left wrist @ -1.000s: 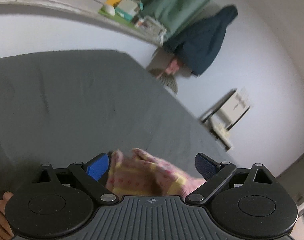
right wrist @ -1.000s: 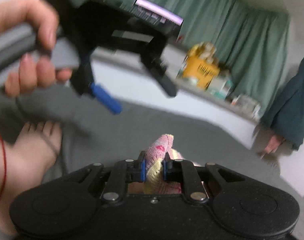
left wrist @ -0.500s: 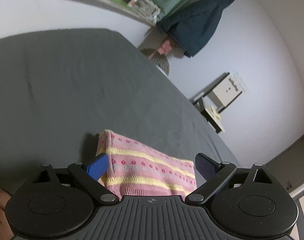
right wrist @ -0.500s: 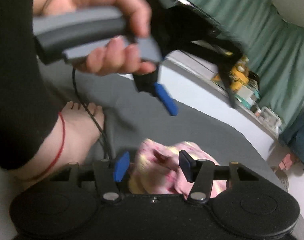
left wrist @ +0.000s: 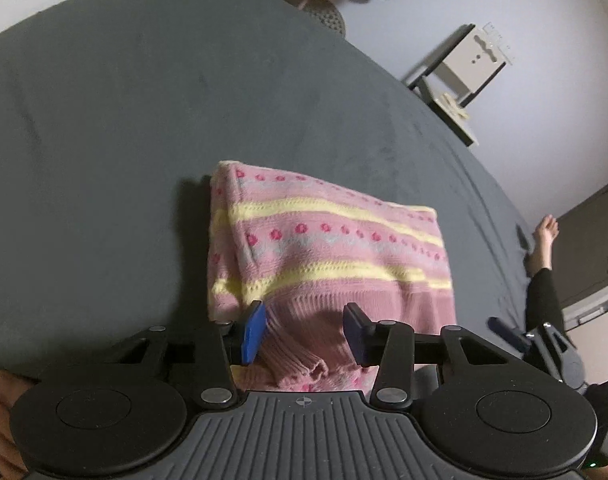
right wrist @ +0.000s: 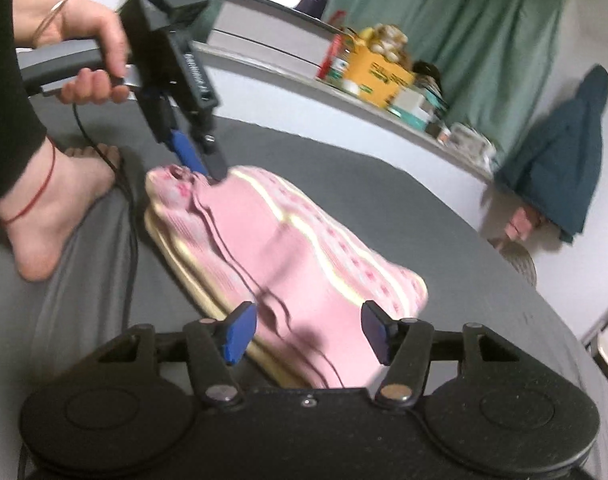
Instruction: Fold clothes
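- Since a second ago, right gripper (right wrist: 308, 336) let go, jaws opening wider.
- Folded sweater (left wrist: 324, 248) lies on my grey bed (left wrist: 104, 120).
- Left gripper (left wrist: 304, 332) closing around its hem; pads probably not yet pressing.
- Folding looks nearly done.

Sweater (right wrist: 288, 248) smeared by motion blur at frame centre, near hem hidden behind gripper body. Shelf clutter (right wrist: 388, 76) upper right too blurred to identify. Foot (left wrist: 0, 420) cut by lower left edge.
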`<state>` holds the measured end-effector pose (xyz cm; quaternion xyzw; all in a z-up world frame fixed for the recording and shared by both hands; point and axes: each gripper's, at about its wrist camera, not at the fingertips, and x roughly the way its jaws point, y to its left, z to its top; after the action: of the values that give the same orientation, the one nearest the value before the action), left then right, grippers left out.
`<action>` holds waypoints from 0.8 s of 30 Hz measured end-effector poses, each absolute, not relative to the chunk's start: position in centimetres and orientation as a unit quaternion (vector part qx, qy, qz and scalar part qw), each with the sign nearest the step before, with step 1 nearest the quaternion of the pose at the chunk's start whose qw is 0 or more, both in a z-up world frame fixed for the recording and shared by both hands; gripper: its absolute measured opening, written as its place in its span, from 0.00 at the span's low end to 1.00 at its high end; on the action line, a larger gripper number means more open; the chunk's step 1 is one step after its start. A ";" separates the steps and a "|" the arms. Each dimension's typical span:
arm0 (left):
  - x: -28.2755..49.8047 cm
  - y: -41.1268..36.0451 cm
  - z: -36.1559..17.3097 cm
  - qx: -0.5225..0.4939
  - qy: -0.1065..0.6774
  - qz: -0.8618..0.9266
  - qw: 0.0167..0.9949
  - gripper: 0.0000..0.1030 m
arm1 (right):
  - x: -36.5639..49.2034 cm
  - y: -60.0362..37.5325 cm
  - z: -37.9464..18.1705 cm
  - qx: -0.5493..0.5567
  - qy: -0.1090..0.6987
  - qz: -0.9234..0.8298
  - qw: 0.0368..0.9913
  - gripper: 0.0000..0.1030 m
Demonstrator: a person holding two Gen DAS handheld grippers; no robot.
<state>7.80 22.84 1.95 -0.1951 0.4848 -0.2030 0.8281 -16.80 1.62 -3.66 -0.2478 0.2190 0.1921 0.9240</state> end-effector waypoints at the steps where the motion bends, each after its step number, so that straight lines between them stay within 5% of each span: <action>1: 7.6 22.8 2.1 -0.196 0.482 -0.201 0.830 0.44 | -16.9 1.4 -3.7 -0.246 0.221 0.190 0.925 0.56; 8: 6.1 24.2 2.7 -0.221 0.483 -0.191 0.825 0.45 | -16.2 1.4 -4.2 -0.260 0.212 0.199 0.921 0.56; 11: 6.5 23.5 2.4 -0.213 0.504 -0.187 0.816 0.67 | -15.9 1.5 -4.3 -0.255 0.215 0.202 0.921 0.57; 15: 6.4 23.0 2.5 -0.182 0.503 -0.182 0.825 0.66 | -16.0 1.3 -4.5 -0.256 0.219 0.201 0.920 0.57; 20: 6.1 23.5 2.5 -0.186 0.495 -0.201 0.825 0.26 | -15.9 1.0 -4.7 -0.248 0.222 0.199 0.922 0.59; 24: 6.2 23.6 2.0 -0.191 0.489 -0.210 0.824 0.13 | -15.9 1.0 -4.8 -0.249 0.222 0.200 0.921 0.60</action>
<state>6.17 23.65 2.03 -0.1913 0.4894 -0.2101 0.8245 -15.86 1.00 -4.85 -0.2494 0.2225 0.2002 0.9210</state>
